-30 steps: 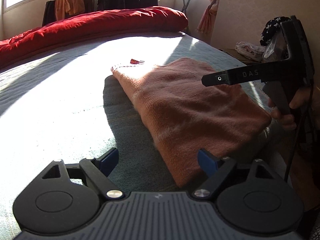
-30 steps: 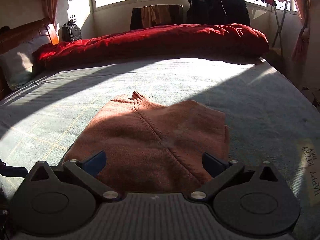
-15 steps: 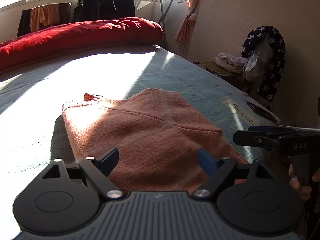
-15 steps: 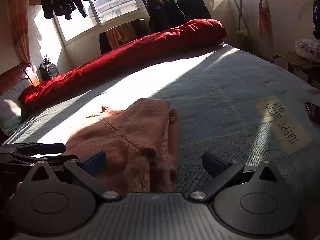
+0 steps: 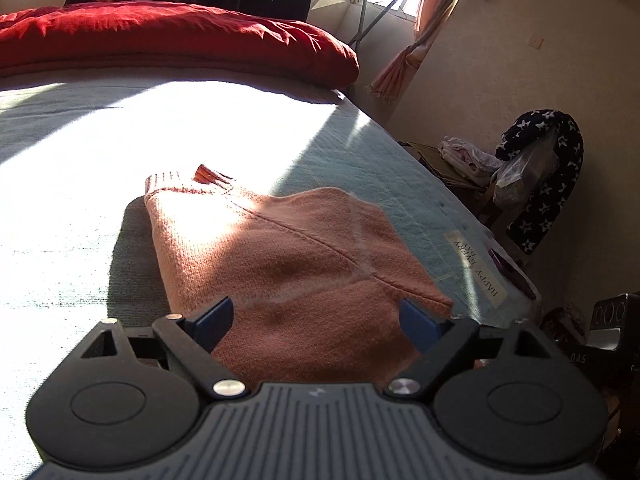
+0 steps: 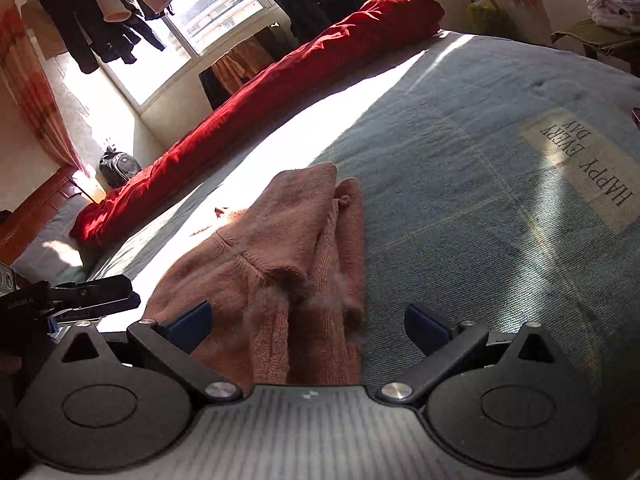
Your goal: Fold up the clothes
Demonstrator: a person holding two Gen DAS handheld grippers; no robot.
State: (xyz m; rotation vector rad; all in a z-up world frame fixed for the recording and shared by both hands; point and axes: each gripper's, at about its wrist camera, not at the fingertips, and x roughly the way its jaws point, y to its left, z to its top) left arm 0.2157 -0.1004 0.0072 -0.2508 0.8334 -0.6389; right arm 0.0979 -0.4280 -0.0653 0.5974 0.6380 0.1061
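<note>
One folded salmon-pink knitted sweater (image 5: 288,264) lies in the middle of the frame on the pale blue-green woven bedspread (image 5: 60,200), half in sun, half in shadow. Two grippers are in play. The left gripper (image 5: 316,316) sits low at the bottom of its view, its two blue-tipped fingers (image 5: 214,316) spread wide, the sweater's near edge lying between them, nothing pinched. In the right wrist view, the right gripper (image 6: 308,322) has its tongs just as wide apart, framing the sweater's (image 6: 280,272) bunched side. One long crimson duvet (image 6: 256,100) runs across the upper left. One printed patch reading HAPPY EVERY DAY (image 6: 588,168) shows at right. One star-patterned dark garment (image 5: 548,176) hangs at the right edge.
</note>
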